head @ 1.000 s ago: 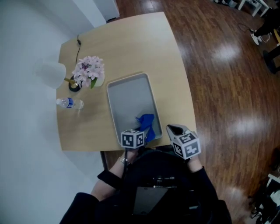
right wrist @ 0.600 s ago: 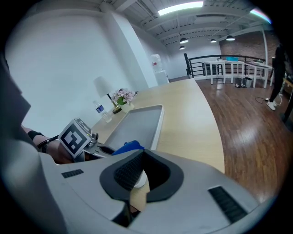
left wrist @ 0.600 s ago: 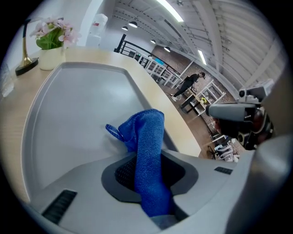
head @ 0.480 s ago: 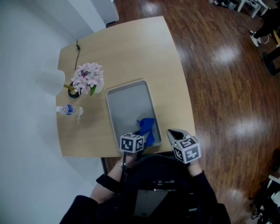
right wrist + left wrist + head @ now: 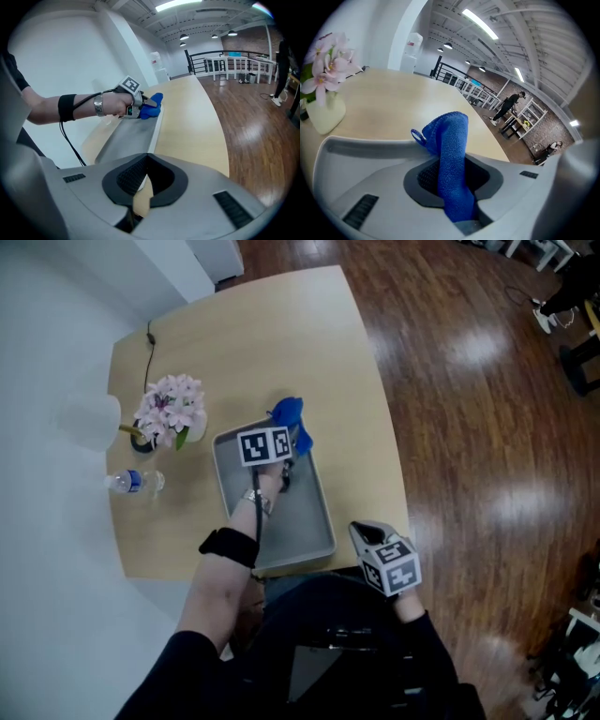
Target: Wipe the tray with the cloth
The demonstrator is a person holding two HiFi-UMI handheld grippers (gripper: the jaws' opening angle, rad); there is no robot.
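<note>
Where my head camera looks down, my left gripper (image 5: 286, 431) reaches across the grey tray (image 5: 305, 512) to its far right corner. It is clenched on the blue cloth (image 5: 287, 412), which bunches at the tray's far rim and overhangs the wooden surface (image 5: 262, 334). My right gripper (image 5: 364, 529) hangs just beside the tray's near right corner, by the surface's edge. Left of the tray stand a vase of pink flowers (image 5: 169, 401) and a water bottle (image 5: 131, 482) lying on its side. In the left gripper view, the cloth runs up between my jaws with both pads pressed on it. Its free end, with a small loop, stands above the tray's far rim, and the flowers show at the left edge. In the right gripper view, my jaws stand a little apart with nothing between them, and only the surface and the tray's rim show through the gap. Further along the tray, my left hand (image 5: 115, 103) holds its gripper on the cloth at the far end.
</note>
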